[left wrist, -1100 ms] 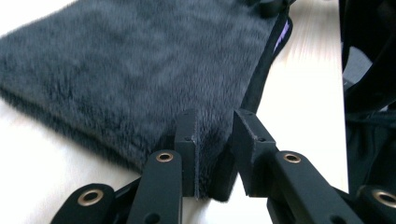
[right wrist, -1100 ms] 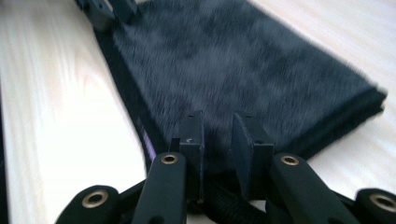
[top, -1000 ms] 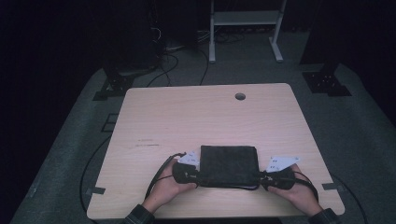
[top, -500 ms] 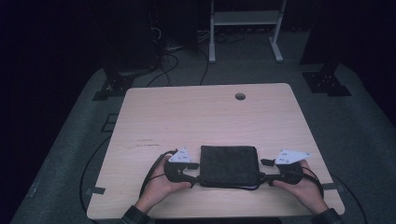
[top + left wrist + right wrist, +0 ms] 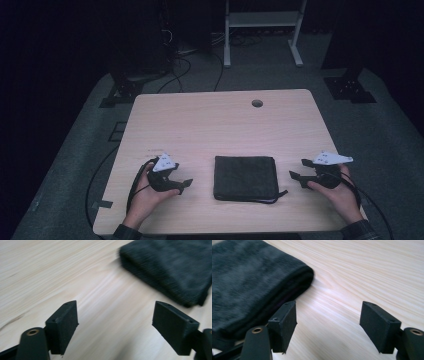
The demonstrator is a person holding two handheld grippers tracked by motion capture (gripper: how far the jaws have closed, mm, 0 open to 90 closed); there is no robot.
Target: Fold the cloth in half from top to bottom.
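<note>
Towel [image 5: 245, 178] folded, lower centre of counter [image 5: 210, 120]. Left hand-held gripper [image 5: 186, 183] and right hand-held gripper [image 5: 297, 170] both just opened, spread, empty. Risk: loose strand at towel's lower right snags jaw, drags fold open.

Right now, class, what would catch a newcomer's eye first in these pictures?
A dark folded cloth lies flat near the front edge of the pale wooden table. On either side sits a hand-held gripper, left and right, both open, apart from the cloth and holding nothing. Their jaws have just been opening.

Folded towel [image 5: 245, 178] dark, nubby cloth; table [image 5: 210, 125] pale matt wood grain.
</note>
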